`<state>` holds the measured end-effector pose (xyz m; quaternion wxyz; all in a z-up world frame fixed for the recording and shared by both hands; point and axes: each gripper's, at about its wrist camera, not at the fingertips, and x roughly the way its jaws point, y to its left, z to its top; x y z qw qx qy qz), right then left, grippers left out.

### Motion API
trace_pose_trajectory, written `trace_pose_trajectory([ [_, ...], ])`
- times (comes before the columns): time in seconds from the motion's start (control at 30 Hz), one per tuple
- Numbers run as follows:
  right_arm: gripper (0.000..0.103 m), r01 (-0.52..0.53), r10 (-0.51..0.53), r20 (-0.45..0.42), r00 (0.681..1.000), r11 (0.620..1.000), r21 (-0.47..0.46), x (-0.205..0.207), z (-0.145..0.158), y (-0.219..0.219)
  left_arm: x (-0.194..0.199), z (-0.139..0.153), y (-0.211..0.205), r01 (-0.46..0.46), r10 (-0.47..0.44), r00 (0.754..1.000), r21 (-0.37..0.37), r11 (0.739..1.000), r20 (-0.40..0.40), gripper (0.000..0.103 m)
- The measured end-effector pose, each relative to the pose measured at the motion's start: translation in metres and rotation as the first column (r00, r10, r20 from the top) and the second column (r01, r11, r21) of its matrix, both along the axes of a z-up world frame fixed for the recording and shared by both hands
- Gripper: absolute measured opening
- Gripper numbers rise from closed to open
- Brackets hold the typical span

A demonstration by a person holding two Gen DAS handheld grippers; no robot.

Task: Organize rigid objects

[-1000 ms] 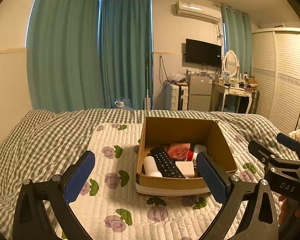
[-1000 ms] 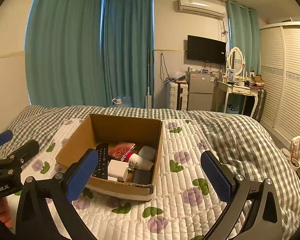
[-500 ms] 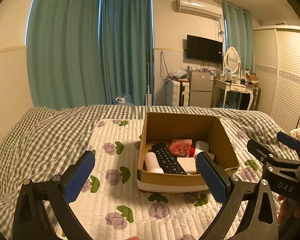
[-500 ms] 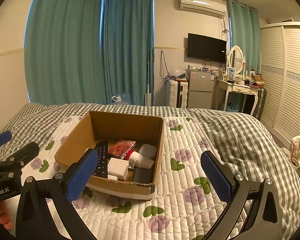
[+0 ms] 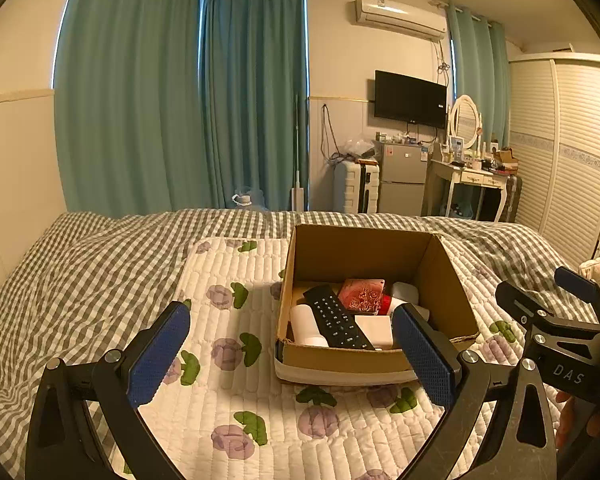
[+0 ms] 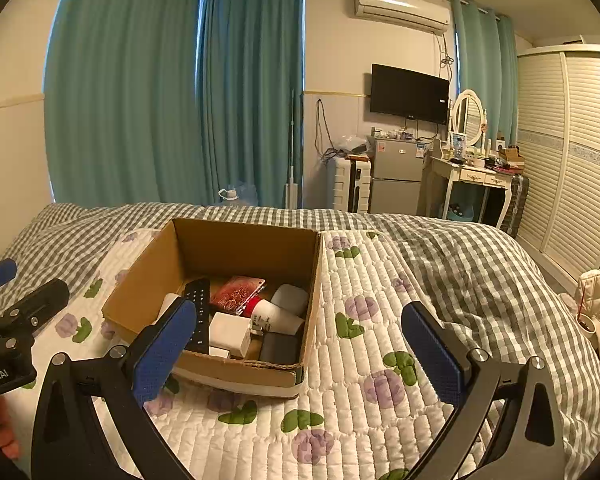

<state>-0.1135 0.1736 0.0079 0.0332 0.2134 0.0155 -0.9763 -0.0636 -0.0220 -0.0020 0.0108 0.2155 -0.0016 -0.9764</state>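
Bedroom, teal curtains (image 5: 180,96) drawn, wall TV (image 5: 410,98) and wardrobe (image 5: 572,152) at the far side; work surface is a bed with a grey checked cover (image 5: 80,264) and a white floral quilted mat (image 5: 220,320) laid over it, likely to give a flatter, cleaner base. Cardboard box (image 5: 444,276) sits on the mat, flaps open, serving as the collection point. Inside, packed close: black remote (image 5: 336,322) lying diagonally over a white cylinder (image 5: 306,324), red patterned packet (image 5: 362,295) leaning toward the back, white block (image 6: 230,330), a red-and-white bottle (image 6: 276,317) on its side, a pale rounded item (image 6: 290,298), and a dark flat item (image 6: 280,348) at the near corner. Left gripper (image 5: 296,356) hangs above the mat short of the box, fingers spread wide, nothing between them. Right gripper (image 6: 300,350) likewise wide apart and empty, its view centred on the box's right near corner. The 2 tools flank the box. No loose objects visible on the mat, so I judge the sorting near its end, or a retrieval from the box pending; cannot tell which.
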Motion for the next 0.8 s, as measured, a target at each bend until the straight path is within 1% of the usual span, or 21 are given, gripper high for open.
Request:
trace_pose_trajectory([
  [0.63, 0.103, 0.003, -0.003, 0.003, 1.0, 1.0, 0.015, -0.0019, -0.0015, 0.0014, 0.0003, 0.0006, 0.001, 0.003, -0.003, 1.0, -0.006, 1.0, 0.0, 0.103],
  [0.8, 0.103, 0.001, -0.001, 0.008, 1.0, 1.0, 0.017, -0.0026, -0.0028, 0.0005, -0.0017, -0.0011, -0.0006, 0.004, -0.004, 1.0, -0.001, 1.0, 0.01, 0.103],
])
